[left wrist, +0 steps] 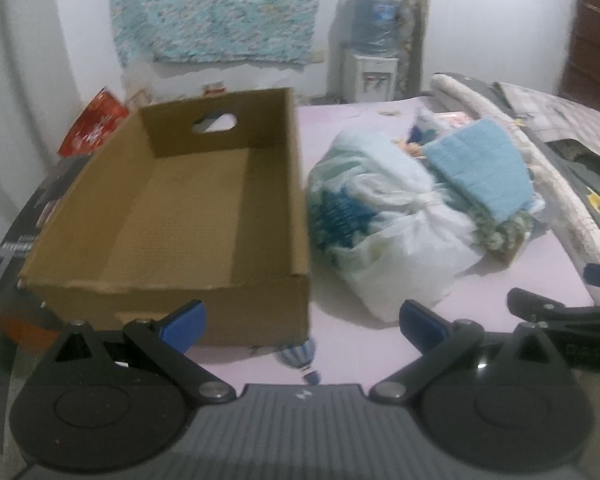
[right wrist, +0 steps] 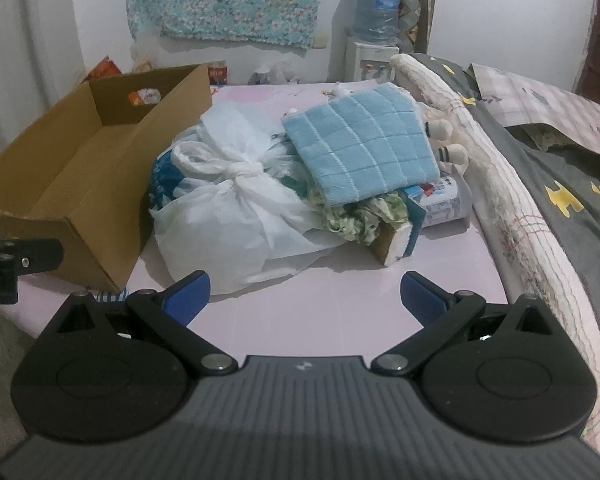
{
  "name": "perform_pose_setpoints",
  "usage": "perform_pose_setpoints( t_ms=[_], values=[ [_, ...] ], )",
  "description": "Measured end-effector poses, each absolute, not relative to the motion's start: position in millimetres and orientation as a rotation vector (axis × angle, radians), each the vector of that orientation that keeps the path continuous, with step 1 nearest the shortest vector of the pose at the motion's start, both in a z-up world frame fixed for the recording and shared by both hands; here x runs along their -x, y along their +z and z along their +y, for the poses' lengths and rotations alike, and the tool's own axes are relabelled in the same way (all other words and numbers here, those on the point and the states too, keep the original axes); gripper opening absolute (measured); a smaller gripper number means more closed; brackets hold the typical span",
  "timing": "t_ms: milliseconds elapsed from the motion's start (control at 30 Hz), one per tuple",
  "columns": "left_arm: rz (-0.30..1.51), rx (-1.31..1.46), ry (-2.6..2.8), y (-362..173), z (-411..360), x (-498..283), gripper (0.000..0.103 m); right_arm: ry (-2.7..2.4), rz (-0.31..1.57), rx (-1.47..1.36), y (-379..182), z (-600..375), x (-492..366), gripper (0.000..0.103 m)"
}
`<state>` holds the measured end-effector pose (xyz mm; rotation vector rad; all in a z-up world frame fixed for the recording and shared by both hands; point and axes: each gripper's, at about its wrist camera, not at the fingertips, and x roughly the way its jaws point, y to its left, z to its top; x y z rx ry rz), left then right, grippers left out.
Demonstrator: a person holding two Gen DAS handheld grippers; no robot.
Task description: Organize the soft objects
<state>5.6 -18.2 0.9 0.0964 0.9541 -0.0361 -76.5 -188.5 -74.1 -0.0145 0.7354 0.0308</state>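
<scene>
Nearest, the left gripper (left wrist: 302,326) is held level just above the pink sheet (left wrist: 340,344), its blue-padded jaws spread wide with nothing between them; one pad sits before the near wall of the cardboard box (left wrist: 172,216), the other before the bag. The right gripper (right wrist: 305,300) is held the same way, level and low over the sheet's near edge, jaws likewise spread and empty, pointing at the pile of soft things.

Just beyond, the box lies open-topped toward the sheet's left edge, nothing visible inside it. Touching its right wall sits a knotted white plastic bag (right wrist: 228,208) with blue-and-green contents showing through. Leaning on the bag's far right side is a folded light-blue towel (right wrist: 364,144), tilted, with a green patterned cloth (right wrist: 360,216) and a tissue box (right wrist: 400,236) under it.

Farther right, a cream quilt (right wrist: 496,184) runs along the sheet's right edge. At the back wall stands a water dispenser (right wrist: 370,60).
</scene>
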Motion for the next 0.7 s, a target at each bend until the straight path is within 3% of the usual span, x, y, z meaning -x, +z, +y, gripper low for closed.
perform_pose_setpoints(
  t_ms=[167,300,500,600,700],
  values=[
    [0.933,-0.141,-0.165,7.3,-49.3,-18.2,0.103,-0.026,0.674,-0.050,-83.6,-225.5,82.8,0.102],
    [0.768,-0.134,-0.280,12.8,-79.8,-30.5,0.103,-0.079,0.638,-0.135,-93.2,-264.8,85.7,0.102],
    [0.712,-0.077,-0.414,27.3,-123.2,-72.1,0.101,-0.064,0.492,-0.250,-87.1,-317.1,68.3,0.100],
    [0.726,-0.019,-0.449,26.5,-140.1,-106.1,0.099,-0.016,0.431,-0.322,-83.5,-338.5,46.3,0.093],
    [0.744,0.048,-0.480,19.8,-148.7,-131.1,0.096,0.029,0.414,-0.395,-88.1,-356.7,13.5,0.077]
  ],
)
